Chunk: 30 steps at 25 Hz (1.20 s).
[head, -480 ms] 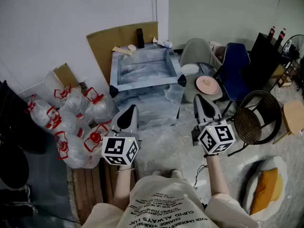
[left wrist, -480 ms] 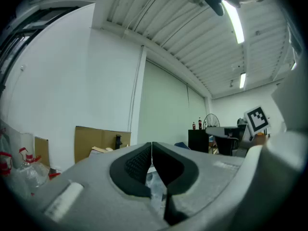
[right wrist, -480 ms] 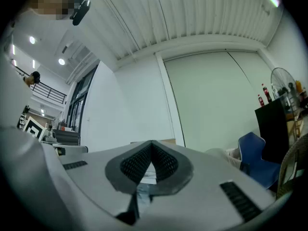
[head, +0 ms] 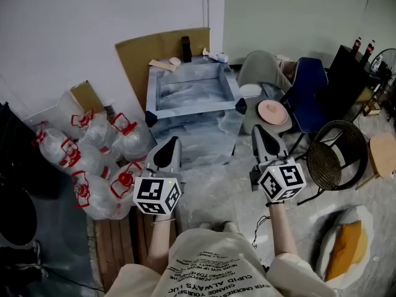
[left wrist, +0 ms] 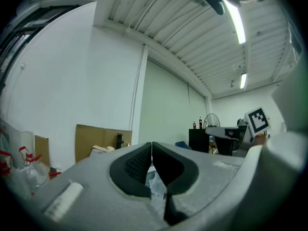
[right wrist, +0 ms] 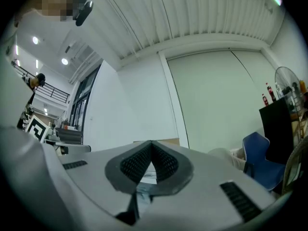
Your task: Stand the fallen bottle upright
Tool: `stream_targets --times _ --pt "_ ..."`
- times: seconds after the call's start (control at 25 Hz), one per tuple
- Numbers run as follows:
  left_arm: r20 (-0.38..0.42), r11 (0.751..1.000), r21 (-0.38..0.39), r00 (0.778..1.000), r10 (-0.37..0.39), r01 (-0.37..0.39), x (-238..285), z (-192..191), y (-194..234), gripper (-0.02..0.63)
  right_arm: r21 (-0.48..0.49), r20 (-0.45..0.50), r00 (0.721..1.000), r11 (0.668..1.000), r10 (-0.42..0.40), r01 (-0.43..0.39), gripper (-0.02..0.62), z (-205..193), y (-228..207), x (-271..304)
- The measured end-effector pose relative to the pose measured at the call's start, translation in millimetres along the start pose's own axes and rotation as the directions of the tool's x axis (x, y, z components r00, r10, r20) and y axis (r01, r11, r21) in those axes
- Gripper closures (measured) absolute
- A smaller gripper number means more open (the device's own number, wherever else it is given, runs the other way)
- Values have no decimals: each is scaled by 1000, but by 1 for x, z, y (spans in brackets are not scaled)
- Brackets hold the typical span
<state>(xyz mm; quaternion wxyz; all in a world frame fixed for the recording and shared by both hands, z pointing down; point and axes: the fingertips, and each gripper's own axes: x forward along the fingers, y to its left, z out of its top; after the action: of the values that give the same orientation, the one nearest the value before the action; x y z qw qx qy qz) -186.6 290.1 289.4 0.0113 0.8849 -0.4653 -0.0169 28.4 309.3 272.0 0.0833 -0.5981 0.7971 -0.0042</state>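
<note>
Holding my left tongs (head: 170,142) and right tongs (head: 261,130) closed and empty, level, just short of the blue-grey marbled tabletop (head: 185,110), because the small pale bottle (head: 216,57), apparently lying down, sits beyond reach at its far right corner.

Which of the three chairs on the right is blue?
The blue chair is the middle one: in the head view it stands between the pale grey chair above it and the black mesh chair below it.
</note>
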Motion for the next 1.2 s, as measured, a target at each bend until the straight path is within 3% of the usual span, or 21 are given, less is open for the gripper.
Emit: stream_targets --times 0.2,0.32,0.6,0.88,1.2 --pt "3 1000 0 1000 -7 7 4 -1 9 580 11 -20 1000 1000 -19 19 584 -8 1 11" --pt "2 1000 -3 1000 -12 12 6 -2 12 580 35 -28 999 999 -28 29 463 -12 -2 16" --pt "-29 999 -16 999 -35 34 14 -14 8 580 50 -46 999 998 -27 30 319 -19 -10 24" --pt "-55 999 -33 998 -36 35 33 -26 14 580 53 -67 997 997 -49 52 281 -27 -29 40" --pt "-74 999 -35 997 -33 31 85 -35 28 580 105 -91 995 994 -30 39 281 -44 -63 85"
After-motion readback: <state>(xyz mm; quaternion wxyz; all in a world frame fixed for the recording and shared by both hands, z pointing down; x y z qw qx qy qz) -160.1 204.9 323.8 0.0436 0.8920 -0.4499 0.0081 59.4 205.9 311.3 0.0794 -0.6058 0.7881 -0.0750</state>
